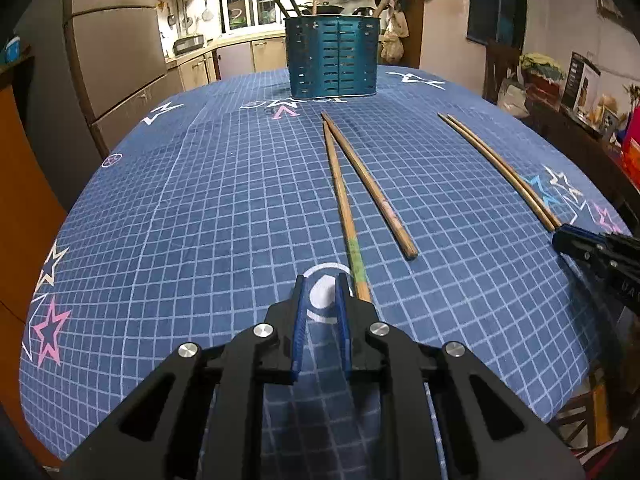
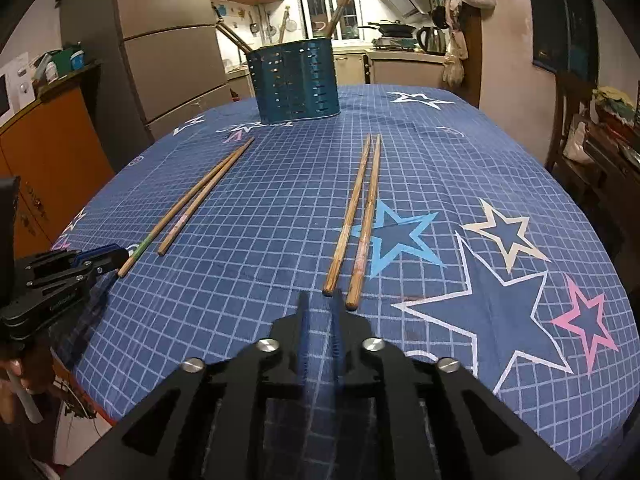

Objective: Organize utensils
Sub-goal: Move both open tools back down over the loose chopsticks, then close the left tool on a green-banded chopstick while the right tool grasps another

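Two pairs of wooden chopsticks lie on the blue grid tablecloth (image 1: 200, 208). A teal slotted utensil holder (image 1: 334, 56) (image 2: 294, 80) stands at the far edge with several utensils in it. My left gripper (image 1: 321, 280) hovers low over the cloth, jaws narrowly open and empty. The green-banded chopstick (image 1: 345, 208) runs just past its right finger, its partner (image 1: 372, 188) further right. My right gripper (image 2: 321, 298) is also narrowly open, with the near end of the right pair (image 2: 360, 216) at its fingertips. Each view shows the other gripper (image 1: 560, 240) (image 2: 116, 254) at a chopstick end.
A tall fridge (image 2: 172, 52) and an orange cabinet (image 2: 52, 168) stand left of the table. A wooden chair (image 2: 568, 120) and cluttered shelves (image 1: 580, 92) are on the right. A hand (image 2: 24, 372) holds the left tool. The kitchen counter (image 2: 400, 56) lies beyond the holder.
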Action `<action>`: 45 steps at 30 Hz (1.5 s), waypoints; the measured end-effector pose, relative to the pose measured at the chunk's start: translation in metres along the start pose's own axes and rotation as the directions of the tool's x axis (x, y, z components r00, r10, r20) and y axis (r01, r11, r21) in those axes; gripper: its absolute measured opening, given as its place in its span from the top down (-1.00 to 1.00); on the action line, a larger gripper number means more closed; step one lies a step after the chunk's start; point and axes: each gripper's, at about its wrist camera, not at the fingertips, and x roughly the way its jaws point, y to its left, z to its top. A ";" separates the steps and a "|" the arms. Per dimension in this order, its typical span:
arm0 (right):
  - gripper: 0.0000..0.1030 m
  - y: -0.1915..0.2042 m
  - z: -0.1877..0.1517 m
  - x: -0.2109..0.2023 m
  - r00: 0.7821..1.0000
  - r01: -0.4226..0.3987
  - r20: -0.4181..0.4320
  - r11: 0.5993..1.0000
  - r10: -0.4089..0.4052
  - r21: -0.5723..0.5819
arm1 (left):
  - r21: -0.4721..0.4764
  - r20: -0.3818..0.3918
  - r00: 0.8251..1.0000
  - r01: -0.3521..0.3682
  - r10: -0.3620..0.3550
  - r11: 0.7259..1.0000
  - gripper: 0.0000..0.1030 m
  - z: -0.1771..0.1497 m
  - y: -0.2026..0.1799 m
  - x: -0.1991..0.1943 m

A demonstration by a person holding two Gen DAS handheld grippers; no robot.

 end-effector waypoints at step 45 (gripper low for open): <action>0.86 0.009 0.007 0.015 0.994 0.084 0.075 0.996 -0.084 0.007 | 0.043 0.089 0.996 0.001 -0.005 0.999 0.89 -0.012 -0.021 0.000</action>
